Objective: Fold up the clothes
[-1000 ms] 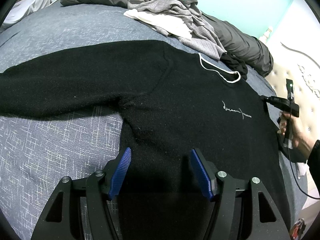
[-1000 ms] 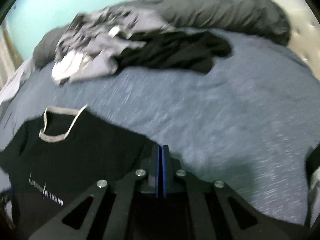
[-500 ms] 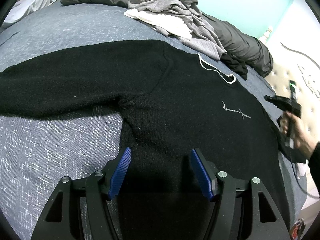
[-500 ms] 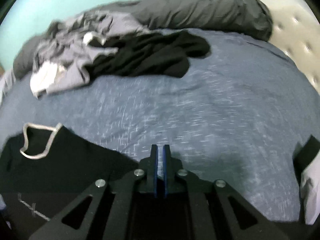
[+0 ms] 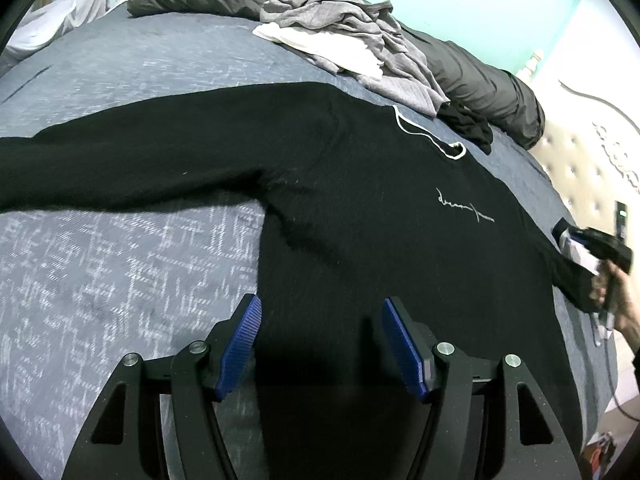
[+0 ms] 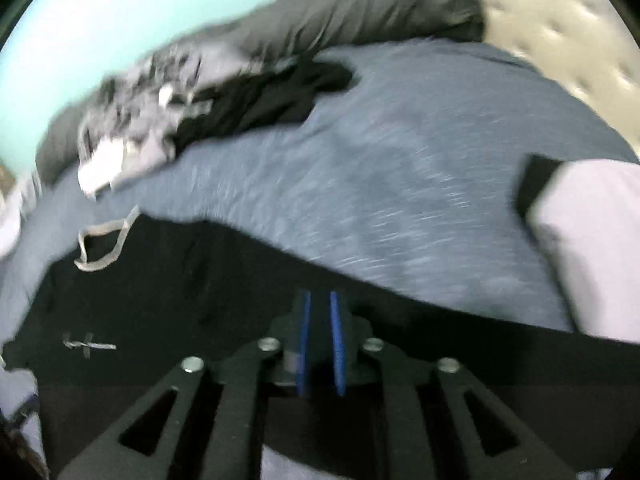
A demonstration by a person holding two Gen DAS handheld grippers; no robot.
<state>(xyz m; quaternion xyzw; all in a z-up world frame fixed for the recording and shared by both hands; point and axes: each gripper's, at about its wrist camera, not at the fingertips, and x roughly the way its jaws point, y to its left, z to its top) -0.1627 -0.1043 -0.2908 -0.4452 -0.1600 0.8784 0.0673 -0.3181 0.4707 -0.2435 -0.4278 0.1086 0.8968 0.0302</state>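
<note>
Left gripper (image 5: 320, 344) gapes above the black sweater (image 5: 360, 208); right gripper (image 6: 320, 344) pinches its sleeve (image 6: 460, 320).

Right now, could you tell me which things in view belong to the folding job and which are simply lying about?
Part of the job:
- black sweater, spread flat on the bed
- left gripper, open over its hem
- right gripper, by its right sleeve

Just lying about:
- grey and white clothes pile
- crumpled black garment
- dark grey pillows
</note>
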